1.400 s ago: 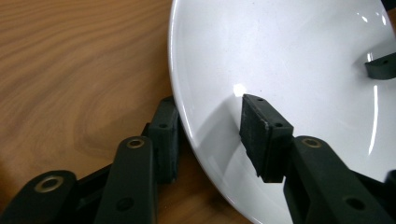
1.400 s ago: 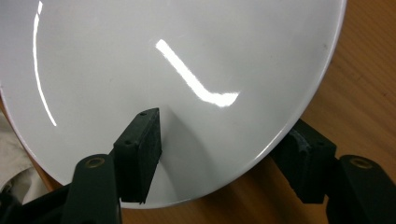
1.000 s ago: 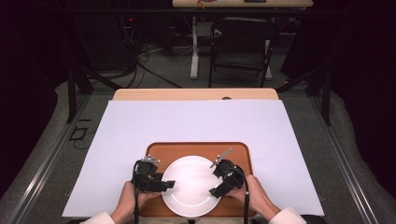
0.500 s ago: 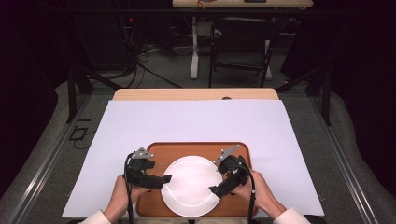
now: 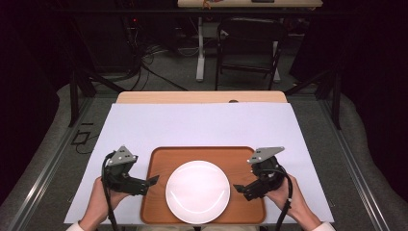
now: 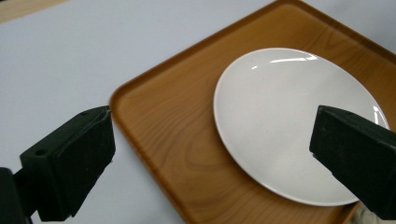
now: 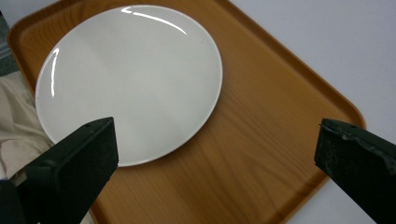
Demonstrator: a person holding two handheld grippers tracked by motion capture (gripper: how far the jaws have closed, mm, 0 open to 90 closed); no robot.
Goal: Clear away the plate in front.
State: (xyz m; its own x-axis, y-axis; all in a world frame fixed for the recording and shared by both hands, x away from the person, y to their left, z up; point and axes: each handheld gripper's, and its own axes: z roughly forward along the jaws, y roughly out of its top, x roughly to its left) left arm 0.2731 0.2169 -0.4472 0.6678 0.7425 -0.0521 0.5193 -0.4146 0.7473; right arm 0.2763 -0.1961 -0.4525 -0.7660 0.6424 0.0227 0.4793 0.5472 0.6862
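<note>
— Two grippers: how are they sitting?
— I am holding my left gripper (image 5: 153,181) at the wooden tray's (image 5: 159,163) left edge, jaws spread wide and pinching nothing. My right gripper (image 5: 236,187) is hanging over the tray's right side, jaws likewise spread and bare.

— One plate: where is it lying?
— The white plate (image 5: 197,191) is lying flat near the tray's middle, between both grippers and touching neither. The tray is resting on the white sheet (image 5: 202,125) covering the worktop, at its near edge.

A plate (image 5: 197,191) lies on a tray (image 5: 240,159) at the table's (image 5: 202,122) near edge.
</note>
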